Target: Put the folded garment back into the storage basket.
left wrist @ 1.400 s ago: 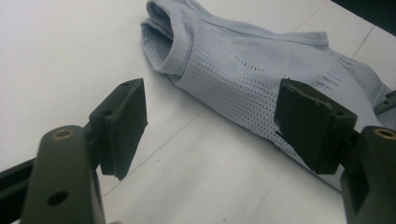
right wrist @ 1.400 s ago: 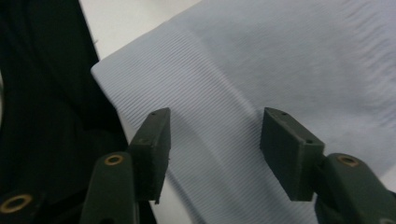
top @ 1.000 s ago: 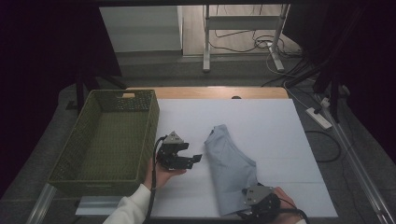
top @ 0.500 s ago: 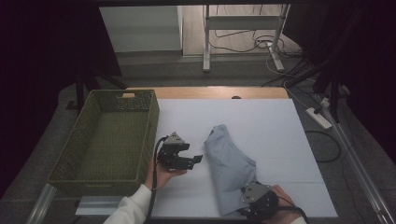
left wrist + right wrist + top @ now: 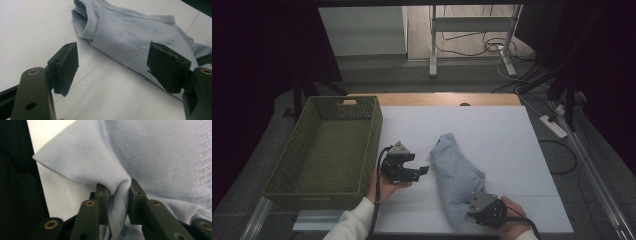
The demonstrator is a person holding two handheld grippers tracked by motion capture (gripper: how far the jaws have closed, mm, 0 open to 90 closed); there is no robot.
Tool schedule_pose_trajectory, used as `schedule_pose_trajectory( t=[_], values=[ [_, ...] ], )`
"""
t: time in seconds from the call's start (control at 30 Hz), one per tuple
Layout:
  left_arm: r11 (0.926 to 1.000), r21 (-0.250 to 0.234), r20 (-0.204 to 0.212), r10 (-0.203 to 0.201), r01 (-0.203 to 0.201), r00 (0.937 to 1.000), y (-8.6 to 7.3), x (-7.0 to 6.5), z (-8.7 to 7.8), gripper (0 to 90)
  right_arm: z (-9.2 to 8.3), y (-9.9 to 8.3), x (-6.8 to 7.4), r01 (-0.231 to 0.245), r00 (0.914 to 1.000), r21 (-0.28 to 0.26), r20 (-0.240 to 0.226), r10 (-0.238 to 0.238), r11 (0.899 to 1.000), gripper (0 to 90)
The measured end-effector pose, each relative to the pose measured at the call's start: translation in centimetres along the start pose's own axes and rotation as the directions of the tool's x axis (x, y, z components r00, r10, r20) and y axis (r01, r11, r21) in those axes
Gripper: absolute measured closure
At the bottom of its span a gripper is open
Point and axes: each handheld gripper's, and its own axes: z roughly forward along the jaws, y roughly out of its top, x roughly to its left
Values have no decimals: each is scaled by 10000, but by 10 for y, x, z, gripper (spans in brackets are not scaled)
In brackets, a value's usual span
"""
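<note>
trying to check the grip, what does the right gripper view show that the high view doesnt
Right gripper view: the right gripper with its jaws closed on a bunched fold of the light blue shirt; they have just been closing, with the cloth pinched between them, and the ribbed knit is plain.

High view: the green woven basket left of the white table, and the left gripper, open, beside the shirt.

Both: the shirt lying on the white table, with the right gripper at its near end.
</note>
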Motion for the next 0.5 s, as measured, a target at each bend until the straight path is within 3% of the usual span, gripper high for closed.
schedule_pose_trajectory(
  t=[0.1, 0.23, 0.5],
  values=[
    [10000, -27, -14, -45, 45, 10000, 0, 1, 0, 261, 0, 5, -3, -590, 9969, -506, -558, 562, 9970, 768],
    [10000, 2, -38, -72, 72, 10000, 0, 2, 1, 261, 0, 13, -5, -1056, 9896, -1117, -1098, 934, 9881, 772],
    [10000, -13, -56, -76, 76, 10000, -1, 2, 0, 261, -5, 19, -5, -1651, 9784, -1760, -1536, 1386, 9704, 774]
  ],
)
